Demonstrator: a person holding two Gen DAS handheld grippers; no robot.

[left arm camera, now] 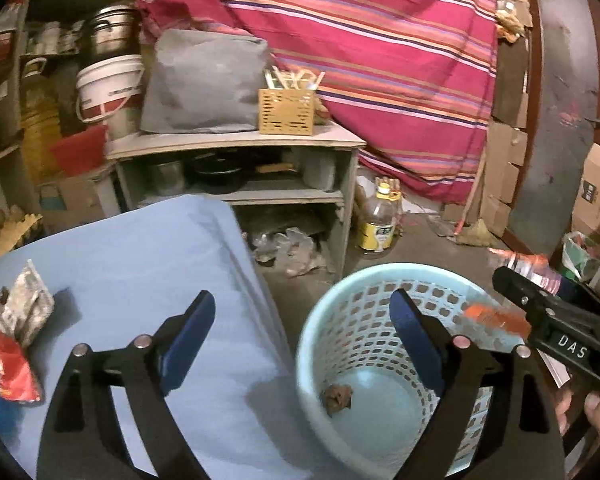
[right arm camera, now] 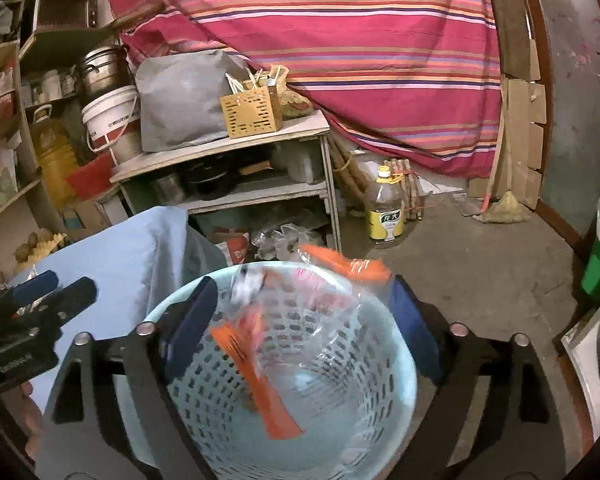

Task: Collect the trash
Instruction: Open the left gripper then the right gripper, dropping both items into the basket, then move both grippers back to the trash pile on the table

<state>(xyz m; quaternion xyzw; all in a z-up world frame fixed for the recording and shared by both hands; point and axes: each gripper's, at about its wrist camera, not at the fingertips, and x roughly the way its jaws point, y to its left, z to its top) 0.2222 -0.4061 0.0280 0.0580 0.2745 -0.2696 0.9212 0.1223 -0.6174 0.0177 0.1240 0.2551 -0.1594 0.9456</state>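
From the left wrist, the left claw (left arm camera: pixel 302 334) stands wide apart and empty, straddling the edge of the blue-covered bench (left arm camera: pixel 148 248) and the pale blue basket (left arm camera: pixel 340 312), where a brown scrap (left arm camera: pixel 337 398) lies on the bottom; crumpled wrappers (left arm camera: pixel 20 320) rest on the bench. From the right wrist, the right claw (right arm camera: pixel 304 322) gapes over the basket (right arm camera: pixel 380 412), a clear orange-striped wrapper (right arm camera: pixel 268 360) blurred between its fingers, seemingly loose.

Cluttered storeroom behind the work spot
A striped red cloth (right arm camera: pixel 340 40) hangs across the back. On a low shelf unit (right arm camera: pixel 236 152) sit a grey bag (right arm camera: pixel 180 100) and a yellow perforated holder (right arm camera: pixel 252 114) of sticks. A white bucket (right arm camera: pixel 108 118) stands at the left beside it; a yellow-labelled bottle (right arm camera: pixel 386 208) stands on the concrete floor
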